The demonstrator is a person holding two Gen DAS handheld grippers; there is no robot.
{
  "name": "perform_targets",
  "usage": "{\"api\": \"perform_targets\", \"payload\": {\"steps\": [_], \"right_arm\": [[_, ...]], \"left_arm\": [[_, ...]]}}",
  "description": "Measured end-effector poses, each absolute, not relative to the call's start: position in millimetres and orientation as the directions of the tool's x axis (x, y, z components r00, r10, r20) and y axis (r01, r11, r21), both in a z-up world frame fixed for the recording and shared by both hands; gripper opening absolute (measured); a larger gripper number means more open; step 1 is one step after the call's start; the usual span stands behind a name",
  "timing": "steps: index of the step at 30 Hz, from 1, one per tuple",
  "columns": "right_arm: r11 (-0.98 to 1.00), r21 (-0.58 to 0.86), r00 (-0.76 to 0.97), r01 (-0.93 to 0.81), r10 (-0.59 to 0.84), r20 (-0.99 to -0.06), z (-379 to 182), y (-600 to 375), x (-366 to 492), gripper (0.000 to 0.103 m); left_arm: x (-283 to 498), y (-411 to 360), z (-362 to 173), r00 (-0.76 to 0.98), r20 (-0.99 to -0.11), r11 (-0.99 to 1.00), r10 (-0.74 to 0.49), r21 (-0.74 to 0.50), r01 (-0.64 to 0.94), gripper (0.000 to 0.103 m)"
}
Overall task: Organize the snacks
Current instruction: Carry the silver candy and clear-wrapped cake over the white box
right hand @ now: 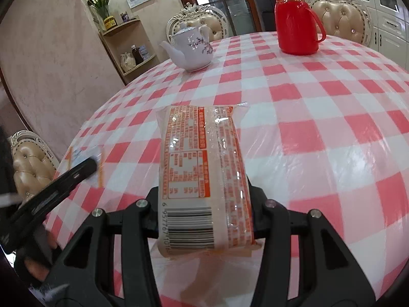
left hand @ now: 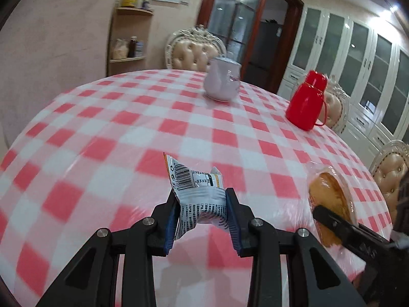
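Observation:
My left gripper (left hand: pixel 202 206) is shut on a small silver-white snack packet (left hand: pixel 198 194) with a barcode, which it pinches above the red-and-white checked tablecloth (left hand: pixel 107 138). My right gripper (right hand: pixel 204 199) is shut on a long clear-wrapped bread packet (right hand: pixel 202 168) with orange print and a barcode, lifted over the same tablecloth (right hand: pixel 319 117). The left wrist view shows that bread packet (left hand: pixel 328 199) at the right, with a right finger (left hand: pixel 332 218) against it. In the right wrist view the left gripper's finger (right hand: pixel 76 171) shows blurred at the left, the small packet (right hand: pixel 84 160) behind it.
A white teapot (right hand: pixel 190 48) and a red thermos jug (right hand: pixel 296 18) stand at the far side of the round table. Padded chairs (right hand: pixel 340 18) ring the table. A corner shelf (right hand: pixel 127 48) with jars and flowers is against the pink wall, white cabinets (left hand: pixel 358 58) at the right.

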State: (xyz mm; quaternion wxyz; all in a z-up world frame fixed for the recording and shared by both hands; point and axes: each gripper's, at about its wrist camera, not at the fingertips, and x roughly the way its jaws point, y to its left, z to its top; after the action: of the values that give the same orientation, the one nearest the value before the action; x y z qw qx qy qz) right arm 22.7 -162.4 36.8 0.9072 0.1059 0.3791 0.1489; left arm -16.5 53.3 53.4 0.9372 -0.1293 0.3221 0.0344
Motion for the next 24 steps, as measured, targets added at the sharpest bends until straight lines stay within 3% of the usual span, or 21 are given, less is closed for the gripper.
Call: {"api": "perform_targets", "payload": {"steps": [12,24], "right_arm": [[0.898,0.297,0.628,-0.325,0.439,-0.643,38.7,-102.5,-38.6,0.051],[0.877,0.285,0.598,-0.388,0.475,-0.646,35.1,-66.1,-66.0,0.051]], "left_arm": [[-121.3,95.0,59.8,0.816,-0.577,0.964,0.031,-0.198,-0.177,0.036],[-176.9,135.6,60.1,0.826,-0.557,0.957,0.081,-0.187,-0.220,0.036]]}}
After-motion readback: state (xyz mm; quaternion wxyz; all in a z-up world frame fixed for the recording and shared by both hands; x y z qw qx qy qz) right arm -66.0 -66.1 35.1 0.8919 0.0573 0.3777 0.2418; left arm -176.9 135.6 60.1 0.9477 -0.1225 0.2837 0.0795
